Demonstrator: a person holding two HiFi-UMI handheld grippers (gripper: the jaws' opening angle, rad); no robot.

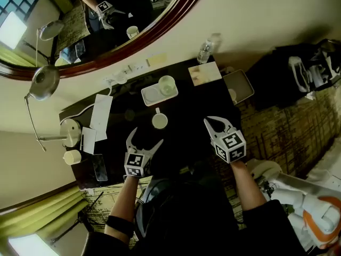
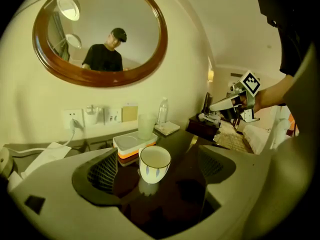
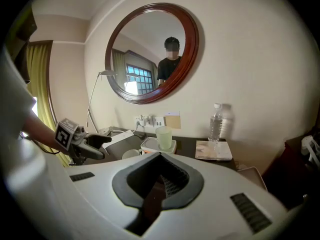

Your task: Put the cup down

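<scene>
White cup (image 2: 154,165) w/ blue petals; black table (image 1: 193,106)

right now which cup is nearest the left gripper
The white cup with blue marks, on the table right before the open left gripper; the pale green tumbler stands further back on the tray.

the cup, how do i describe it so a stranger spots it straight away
Under the oval mirror is a dark desk with a white tray near the wall. The cup stands upright on the bare desk just in front of that tray. It is squat and white with blue leaf marks, unlike the taller pale green tumbler on the tray.
</scene>
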